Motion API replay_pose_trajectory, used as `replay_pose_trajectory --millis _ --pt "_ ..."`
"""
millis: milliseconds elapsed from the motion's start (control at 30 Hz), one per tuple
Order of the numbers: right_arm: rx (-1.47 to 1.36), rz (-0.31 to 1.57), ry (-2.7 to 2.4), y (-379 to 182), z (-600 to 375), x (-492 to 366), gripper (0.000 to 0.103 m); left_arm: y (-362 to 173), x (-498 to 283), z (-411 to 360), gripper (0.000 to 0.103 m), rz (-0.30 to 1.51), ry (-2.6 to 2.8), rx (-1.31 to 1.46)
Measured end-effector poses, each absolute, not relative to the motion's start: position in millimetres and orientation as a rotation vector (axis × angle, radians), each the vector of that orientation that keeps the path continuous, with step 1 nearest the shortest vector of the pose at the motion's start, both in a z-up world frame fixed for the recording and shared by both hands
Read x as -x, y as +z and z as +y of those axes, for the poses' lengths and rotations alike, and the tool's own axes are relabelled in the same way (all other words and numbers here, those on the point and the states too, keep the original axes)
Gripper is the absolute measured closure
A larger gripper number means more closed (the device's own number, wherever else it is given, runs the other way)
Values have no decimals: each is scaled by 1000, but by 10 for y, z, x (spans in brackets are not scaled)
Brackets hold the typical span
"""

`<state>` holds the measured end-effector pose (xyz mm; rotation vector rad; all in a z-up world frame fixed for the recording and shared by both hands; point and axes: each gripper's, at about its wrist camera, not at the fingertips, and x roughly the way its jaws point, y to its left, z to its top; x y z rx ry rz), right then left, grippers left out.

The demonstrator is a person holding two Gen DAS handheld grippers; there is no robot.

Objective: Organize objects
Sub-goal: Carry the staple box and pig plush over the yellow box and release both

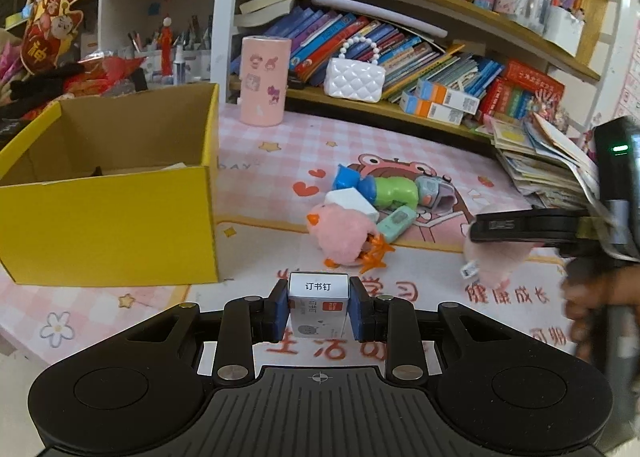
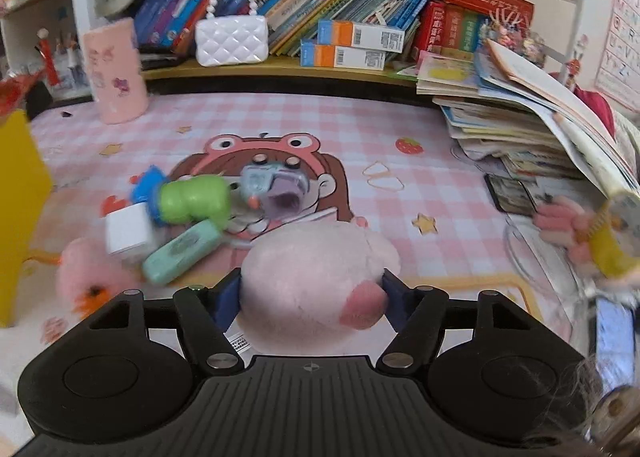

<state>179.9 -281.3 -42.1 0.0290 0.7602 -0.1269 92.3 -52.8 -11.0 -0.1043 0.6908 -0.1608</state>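
Bottom centre of the left wrist view: the left tool (image 1: 319, 307) is clamped on a small staple box (image 1: 318, 304), pads flat on its two narrow sides, label end pointing away. Makes sense, it's a stiff little carton, so a squeeze across the short width keeps it square and it won't twist.

Bottom centre of the right wrist view: the right tool (image 2: 312, 297) has a pink plush (image 2: 316, 281) between its pads, and they look pressed into the fluff on both sides. It's soft, so it bulges out past the pads; I'd guess it takes a deeper squeeze than the box.

Further up, mid-frame, the leftover pile sits on the bench (image 1: 420, 161): a pink chick (image 1: 340, 235), a mint case (image 1: 394, 221), a white cube (image 1: 350, 201) and a green toy (image 1: 396, 189), all touching in one heap.

Left side of the left view there's the yellow box (image 1: 108, 225), open on top, near the staple box. I reckon that's where both things are headed. The shelf (image 1: 400, 113) of books runs along the back.
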Motion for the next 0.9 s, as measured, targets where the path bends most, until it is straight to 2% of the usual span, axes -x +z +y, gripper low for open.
replay_pose_trajectory --millis 233,400,900 --pt "-75 693 -89 -41 -2451 -936 36 -79 -700 -160 75 694 -191 80" --pt "-14 709 -49 -20 -2019 -523 36 -89 -509 87 75 700 -221 84" --pt "61 785 187 -165 -864 -104 36 -84 -36 878 75 693 -163 72"
